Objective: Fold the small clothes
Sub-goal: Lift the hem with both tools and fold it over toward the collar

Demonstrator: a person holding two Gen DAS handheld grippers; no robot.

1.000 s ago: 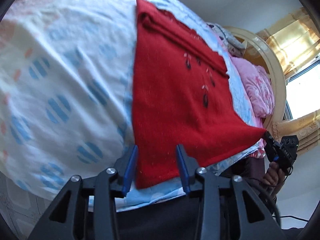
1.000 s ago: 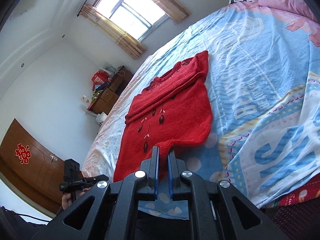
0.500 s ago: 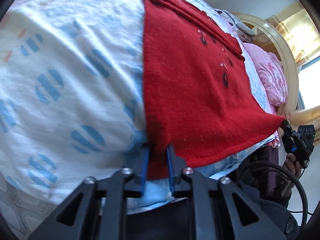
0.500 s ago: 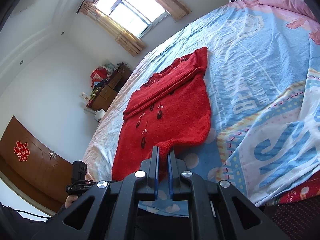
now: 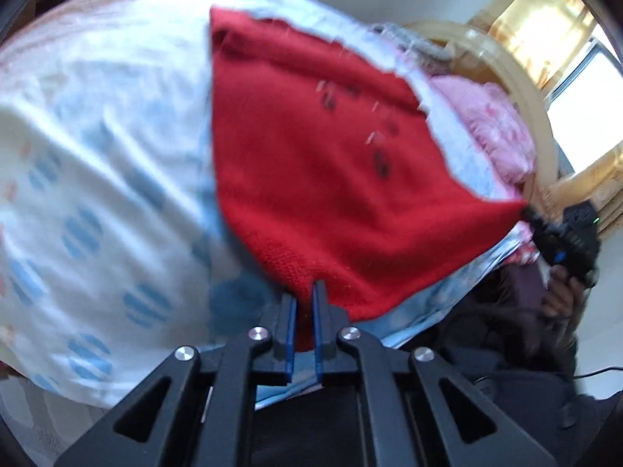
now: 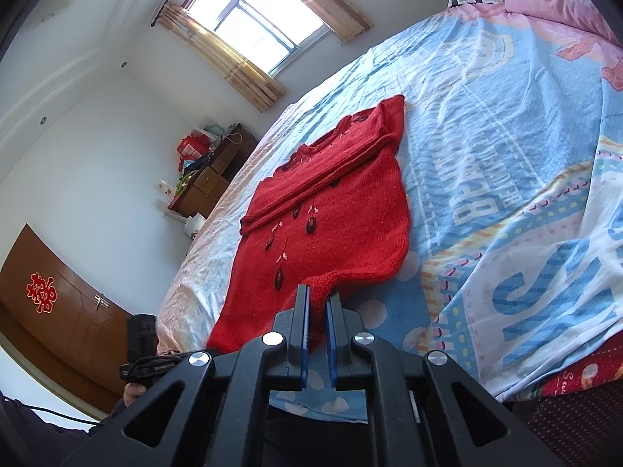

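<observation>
A red knitted sweater [image 5: 331, 175] [image 6: 331, 225] with dark flower motifs lies flat on the bed, its top part folded over. My left gripper [image 5: 303, 288] is at the near hem corner, its jaws closing tight on the knit, which sits pinched between the blue pads. That corner is raised a little off the sheet. My right gripper [image 6: 317, 292] is shut on the other hem corner, where the fabric bunches between its fingers. The hem runs between the two grippers along the bed's near edge.
The bed sheet [image 5: 97, 155] [image 6: 506, 155] is pale blue and white with printed patterns. A pink quilt [image 5: 486, 124] [image 6: 564, 7] lies by the curved headboard [image 5: 518, 89]. A wooden dresser [image 6: 210, 179] and a brown door [image 6: 58, 292] stand beyond the bed.
My left gripper's jaws closed from wide open onto the sweater's hem corner and lifted it slightly. The right gripper kept its hold and stayed in place.
</observation>
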